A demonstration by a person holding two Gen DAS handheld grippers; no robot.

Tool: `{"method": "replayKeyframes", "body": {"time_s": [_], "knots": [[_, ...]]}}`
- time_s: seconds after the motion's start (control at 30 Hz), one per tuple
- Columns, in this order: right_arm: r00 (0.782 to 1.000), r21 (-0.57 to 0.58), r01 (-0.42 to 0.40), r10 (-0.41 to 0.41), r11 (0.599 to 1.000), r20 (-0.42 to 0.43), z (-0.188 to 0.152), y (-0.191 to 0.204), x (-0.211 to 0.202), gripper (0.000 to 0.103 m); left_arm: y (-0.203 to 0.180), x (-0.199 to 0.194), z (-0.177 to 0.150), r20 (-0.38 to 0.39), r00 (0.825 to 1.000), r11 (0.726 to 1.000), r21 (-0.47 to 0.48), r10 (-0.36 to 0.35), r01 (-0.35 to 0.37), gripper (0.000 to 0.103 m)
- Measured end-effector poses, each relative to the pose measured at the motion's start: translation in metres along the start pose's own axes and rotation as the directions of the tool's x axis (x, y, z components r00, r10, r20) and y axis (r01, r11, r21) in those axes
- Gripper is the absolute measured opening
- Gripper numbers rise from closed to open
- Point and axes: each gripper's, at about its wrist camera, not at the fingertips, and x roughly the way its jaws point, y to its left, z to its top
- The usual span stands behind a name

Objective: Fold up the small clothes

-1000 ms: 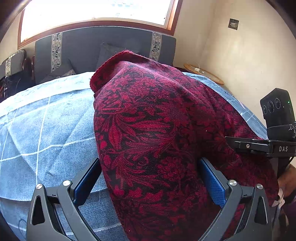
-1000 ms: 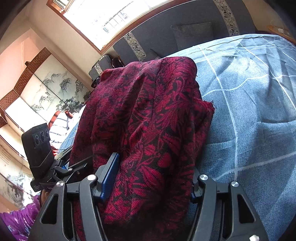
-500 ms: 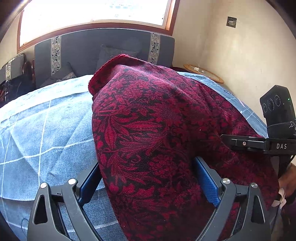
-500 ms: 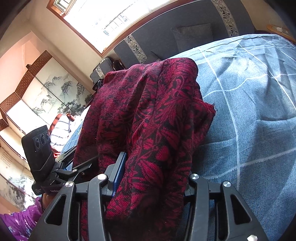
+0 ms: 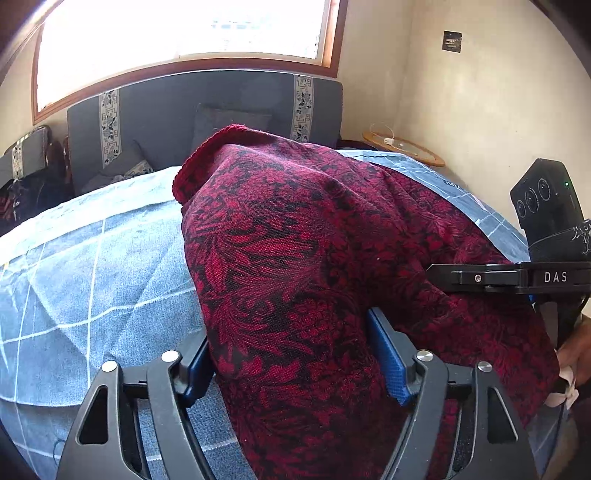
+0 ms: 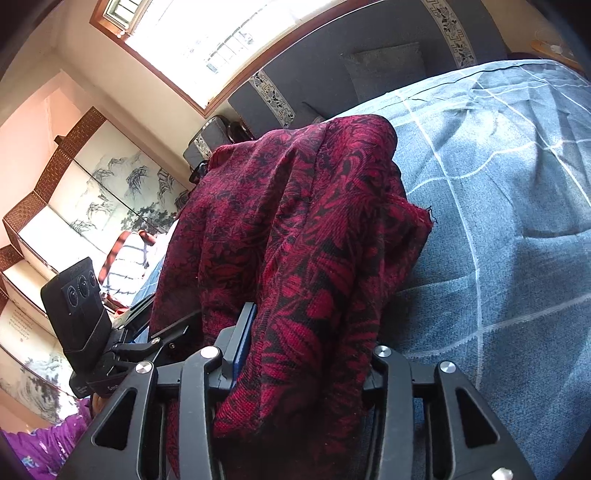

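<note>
Draping over pretty much everything up front is the red and black patterned cloth [image 5: 295,258], bunched up and hanging between both grippers above the blue checked bedspread [image 5: 92,277]. The left gripper [image 5: 291,354] has the cloth running through its blue pads [image 5: 388,354]; its jaws have just been closing in, and the fabric fills the gap and sits right against both pads, so it looks gripped. The right gripper [image 6: 306,350] is the same story: jaws have just been closing, a thick fold of the cloth is wedged between them, and one blue pad peeks out on the left side while the other is buried under fabric.

The cloth blocks a big chunk of both views, so what lies under it on the bed can't be seen. One ribbed hem edge sticks up at the top in the left wrist view, and a frayed corner pokes out toward the bedspread in the right wrist view.

Around it: a grey sofa back [image 5: 203,107] with patterned strips under a bright window [image 5: 184,29], a small round wooden table [image 5: 406,149] by the wall, and a folding screen [image 6: 92,184] with ink landscape paintings. A purple sleeve [image 6: 44,443] shows in the bottom corner of the right wrist view.
</note>
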Motion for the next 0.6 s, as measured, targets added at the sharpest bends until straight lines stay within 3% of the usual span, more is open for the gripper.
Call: {"method": "replayKeyframes", "body": {"time_s": [0.23, 0.6], "knots": [[0.999, 0.011, -0.003, 0.003, 1.0, 0.038, -0.003, 0.021, -0.01, 0.033, 0.0, -0.013, -0.002, -0.005, 1.0, 1.0, -0.018, 0.009, -0.009, 0.062], [0.996, 0.01, -0.076, 0.076, 0.997, 0.043, -0.017, 0.063, -0.004, 0.032, 0.023, -0.065, -0.021, 0.006, 0.998, 0.995, -0.085, 0.055, -0.055, 0.061]]}}
